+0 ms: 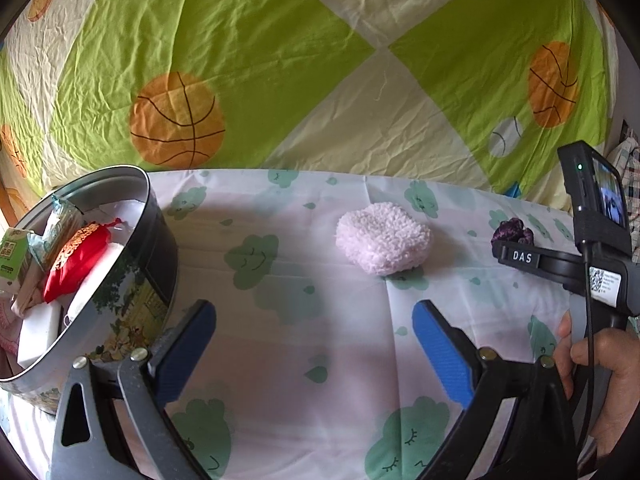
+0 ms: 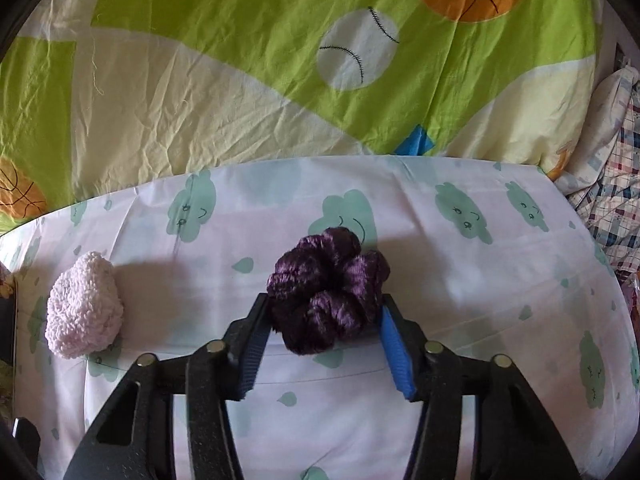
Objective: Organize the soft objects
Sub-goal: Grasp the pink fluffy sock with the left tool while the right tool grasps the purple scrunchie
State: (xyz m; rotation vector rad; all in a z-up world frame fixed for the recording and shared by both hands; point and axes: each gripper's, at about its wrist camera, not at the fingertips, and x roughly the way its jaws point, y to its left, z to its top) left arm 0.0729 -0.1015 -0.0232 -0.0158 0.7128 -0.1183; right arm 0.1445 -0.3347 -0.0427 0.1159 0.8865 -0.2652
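Purple scrunchie point(image 2: 326, 286) lies on the cloud-print cloth of the table point(image 2: 460, 300), between the blue pads of the right gripper point(image 2: 323, 308), which touch its two sides. Left gripper point(image 1: 314, 320) hangs open with nothing in it. Pink fluffy pad point(image 1: 383, 239) lies just beyond it. Round tin point(image 1: 132, 264) at the left holds a red pouch point(image 1: 82, 256) and packets.

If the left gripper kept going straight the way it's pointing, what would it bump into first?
Probably the cloud-print sheet itself, since the left gripper tilts downward. The fluffy pink sock lies further along that line; depth is hard to judge.
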